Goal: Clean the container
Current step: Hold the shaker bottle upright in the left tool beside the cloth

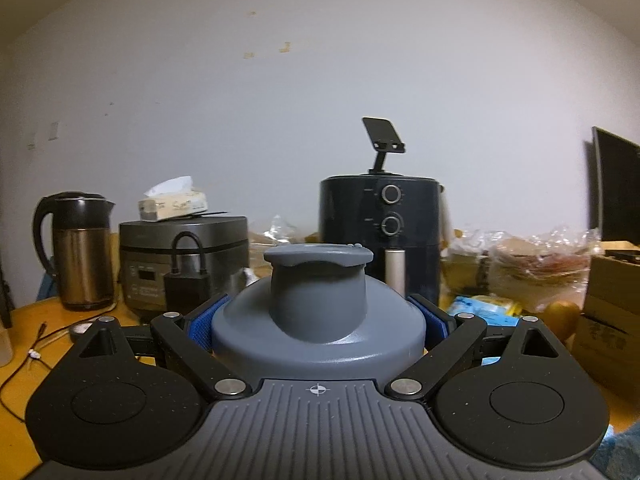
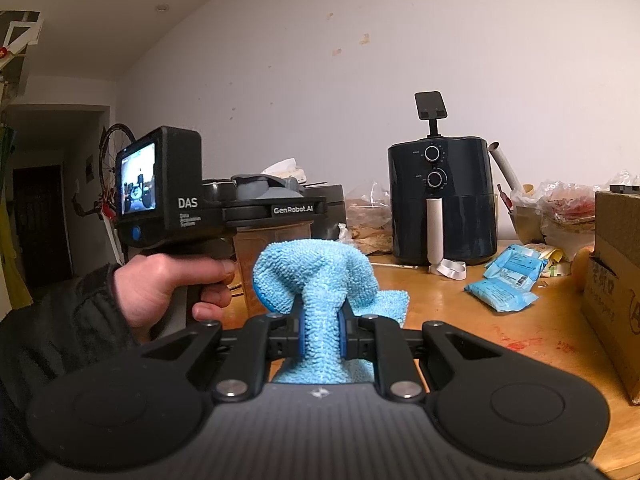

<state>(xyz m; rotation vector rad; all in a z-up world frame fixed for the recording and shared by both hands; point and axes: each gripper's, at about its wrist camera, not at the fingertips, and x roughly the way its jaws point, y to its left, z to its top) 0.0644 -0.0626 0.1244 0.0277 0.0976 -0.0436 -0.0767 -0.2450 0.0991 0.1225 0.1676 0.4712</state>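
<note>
While left claw [image 1: 318, 322] clamps the container's grey lid [image 1: 318, 312] and right claw [image 2: 320, 334] pinches the blue cloth [image 2: 316, 276], keep the container steady near the desk [image 2: 480, 320] left edge and wipe its side firmly.

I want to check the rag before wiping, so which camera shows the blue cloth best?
The right wrist view: the blue cloth fills its centre, bunched and pinched in the right gripper. The left wrist view shows only a blue sliver at its bottom right corner, perhaps the cloth.

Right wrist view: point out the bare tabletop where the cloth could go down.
Bare wood lies between the blue cloth, the air fryer and the blue packets, running toward the cardboard box. It is crowded along the wall: bags, packets and appliances.
</note>
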